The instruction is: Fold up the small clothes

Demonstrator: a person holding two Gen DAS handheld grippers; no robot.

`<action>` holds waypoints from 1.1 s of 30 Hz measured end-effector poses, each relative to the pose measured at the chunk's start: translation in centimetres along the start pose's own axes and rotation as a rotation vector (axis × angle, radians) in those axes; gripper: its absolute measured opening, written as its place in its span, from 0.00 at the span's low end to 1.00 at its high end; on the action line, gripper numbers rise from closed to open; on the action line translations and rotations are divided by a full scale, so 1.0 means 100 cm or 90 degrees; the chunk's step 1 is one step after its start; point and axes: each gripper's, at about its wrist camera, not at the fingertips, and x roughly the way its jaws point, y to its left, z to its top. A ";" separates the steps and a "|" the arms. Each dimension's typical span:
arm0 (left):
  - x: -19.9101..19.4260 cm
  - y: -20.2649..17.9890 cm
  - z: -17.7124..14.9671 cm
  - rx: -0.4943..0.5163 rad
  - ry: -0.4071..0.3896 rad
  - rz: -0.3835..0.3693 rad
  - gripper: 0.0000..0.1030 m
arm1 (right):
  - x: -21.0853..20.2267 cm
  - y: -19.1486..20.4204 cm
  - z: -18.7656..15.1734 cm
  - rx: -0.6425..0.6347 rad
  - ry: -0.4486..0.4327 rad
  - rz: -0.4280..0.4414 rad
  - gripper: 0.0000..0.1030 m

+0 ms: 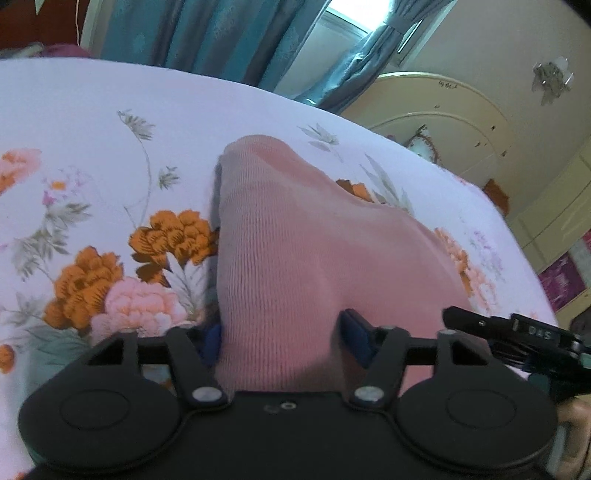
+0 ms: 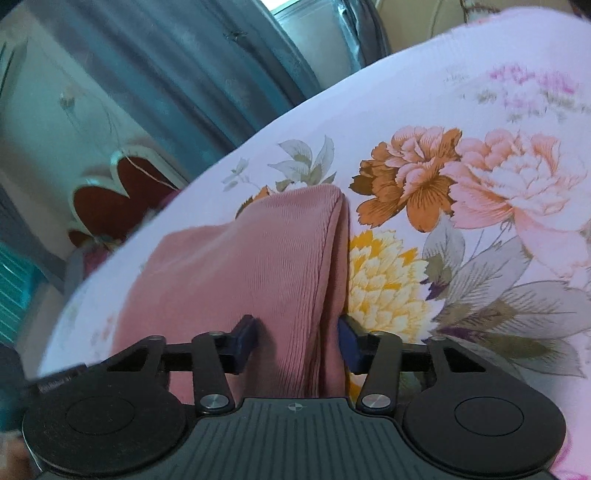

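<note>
Pink knit cloth (image 1: pixel 295 251) lies on the flowered bed sheet (image 1: pixel 92 122) in front of you, and both your grippers have it between their blue fingers (image 1: pixel 356 332): your left gripper (image 1: pixel 282 338) pinches one bunched end, your right gripper (image 2: pixel 297 341) a folded edge (image 2: pixel 332 258) of it. Beyond the bed hang teal curtains (image 1: pixel 207 33) with a cream headboard (image 1: pixel 443 110) beside them, and your right gripper's tip (image 1: pixel 509 326) juts in just beside your left one.
</note>
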 end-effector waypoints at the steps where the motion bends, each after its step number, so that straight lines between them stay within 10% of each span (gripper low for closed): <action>1: -0.001 -0.002 0.000 -0.001 -0.004 -0.001 0.52 | 0.001 -0.002 0.001 0.013 0.011 0.012 0.34; 2: -0.002 -0.003 0.000 0.000 -0.007 -0.004 0.44 | 0.005 -0.005 0.001 0.033 0.033 0.036 0.22; 21: -0.058 -0.039 0.011 0.062 -0.071 0.019 0.29 | -0.019 0.059 0.001 -0.004 0.002 0.094 0.20; 33: -0.164 0.054 0.016 0.066 -0.112 0.051 0.29 | 0.018 0.194 -0.051 -0.021 0.012 0.151 0.20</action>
